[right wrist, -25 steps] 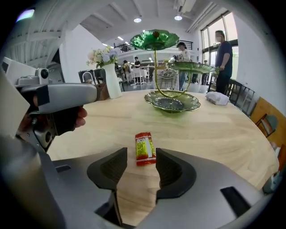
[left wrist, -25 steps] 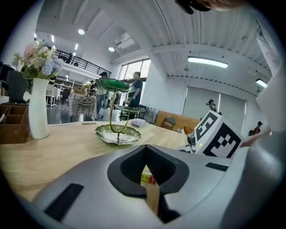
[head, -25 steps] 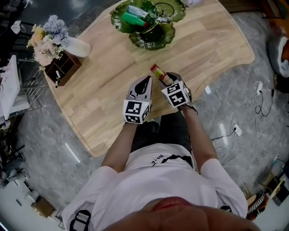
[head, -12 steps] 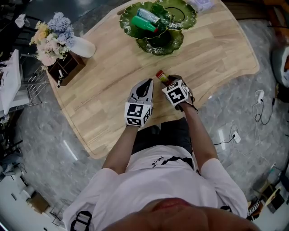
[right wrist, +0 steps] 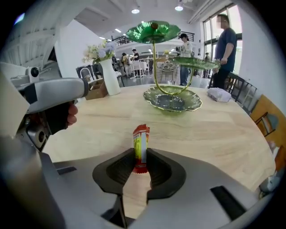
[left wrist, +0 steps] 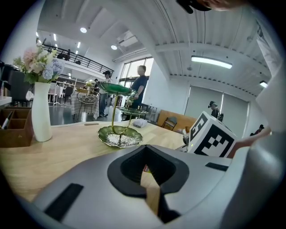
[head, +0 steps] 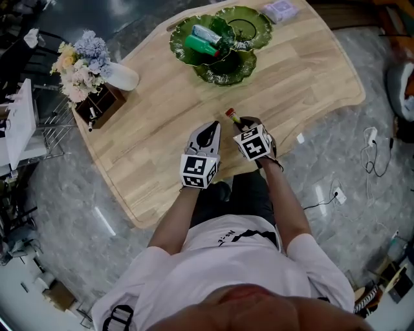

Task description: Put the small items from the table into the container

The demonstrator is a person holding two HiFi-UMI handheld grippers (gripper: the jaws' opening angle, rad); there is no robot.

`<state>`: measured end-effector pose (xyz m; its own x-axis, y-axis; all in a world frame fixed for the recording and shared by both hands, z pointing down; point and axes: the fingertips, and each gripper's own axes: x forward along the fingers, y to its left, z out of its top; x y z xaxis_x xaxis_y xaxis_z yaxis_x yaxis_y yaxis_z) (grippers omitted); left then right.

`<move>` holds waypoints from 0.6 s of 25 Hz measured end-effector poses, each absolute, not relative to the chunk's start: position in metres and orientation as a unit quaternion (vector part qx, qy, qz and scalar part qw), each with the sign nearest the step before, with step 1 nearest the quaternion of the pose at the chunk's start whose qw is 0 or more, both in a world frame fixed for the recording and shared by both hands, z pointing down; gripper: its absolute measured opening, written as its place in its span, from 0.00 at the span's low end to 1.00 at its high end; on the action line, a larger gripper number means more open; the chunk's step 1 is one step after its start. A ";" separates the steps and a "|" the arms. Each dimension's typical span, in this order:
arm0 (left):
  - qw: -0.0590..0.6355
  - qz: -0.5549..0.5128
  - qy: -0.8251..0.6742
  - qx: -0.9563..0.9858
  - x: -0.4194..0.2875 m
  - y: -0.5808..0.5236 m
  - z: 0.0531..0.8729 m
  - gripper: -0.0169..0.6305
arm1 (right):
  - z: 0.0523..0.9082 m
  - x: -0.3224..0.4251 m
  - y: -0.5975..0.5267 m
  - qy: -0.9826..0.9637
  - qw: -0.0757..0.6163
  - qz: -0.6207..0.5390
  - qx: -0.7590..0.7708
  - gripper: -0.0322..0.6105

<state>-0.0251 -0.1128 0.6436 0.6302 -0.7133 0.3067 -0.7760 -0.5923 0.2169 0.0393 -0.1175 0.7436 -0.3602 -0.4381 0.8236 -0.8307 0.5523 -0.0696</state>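
Note:
A red and yellow snack packet (right wrist: 140, 143) stands upright between the jaws of my right gripper (right wrist: 141, 154), which are closing; the pads press on its lower end. In the head view the packet (head: 231, 117) pokes out past the right gripper (head: 240, 124), over the near part of the wooden table (head: 155, 129). My left gripper (head: 208, 128) hovers just left of it, shut, with nothing held (left wrist: 145, 147). The green tiered leaf dish (head: 223, 68) stands further back on the table and holds a green bottle (head: 202, 45).
A white vase of flowers (head: 81, 61) and a brown wooden box (head: 100, 103) sit at the table's left end. A purple pack (head: 279, 10) lies at the far edge behind the dish. The table's near edge runs just under both grippers.
The right gripper's jaws have come in around the snack packet. Both hands stay close together at the near edge of the table; the left gripper looks the same.

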 end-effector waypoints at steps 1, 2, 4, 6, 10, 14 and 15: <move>0.165 0.094 -0.418 0.888 -0.023 -0.111 0.637 0.04 | 0.734 0.041 -0.117 -0.788 0.392 0.245 0.407 0.20; 0.164 0.093 -0.416 0.890 -0.020 -0.110 0.629 0.04 | 0.723 0.042 -0.116 -0.788 0.388 0.242 0.412 0.20; 0.160 0.089 -0.413 0.892 -0.015 -0.111 0.613 0.04 | 0.701 0.046 -0.118 -0.790 0.379 0.235 0.420 0.20; 0.156 0.083 -0.411 0.894 -0.009 -0.113 0.596 0.04 | 0.680 0.050 -0.121 -0.792 0.372 0.228 0.427 0.20; 0.144 0.066 -0.410 0.898 0.005 -0.123 0.566 0.04 | 0.641 0.062 -0.135 -0.796 0.360 0.208 0.440 0.20; 0.134 0.056 -0.412 0.899 0.019 -0.138 0.543 0.04 | 0.607 0.077 -0.158 -0.800 0.348 0.187 0.451 0.20; 0.130 0.054 -0.414 0.900 0.023 -0.143 0.537 0.04 | 0.599 0.082 -0.165 -0.801 0.346 0.182 0.454 0.20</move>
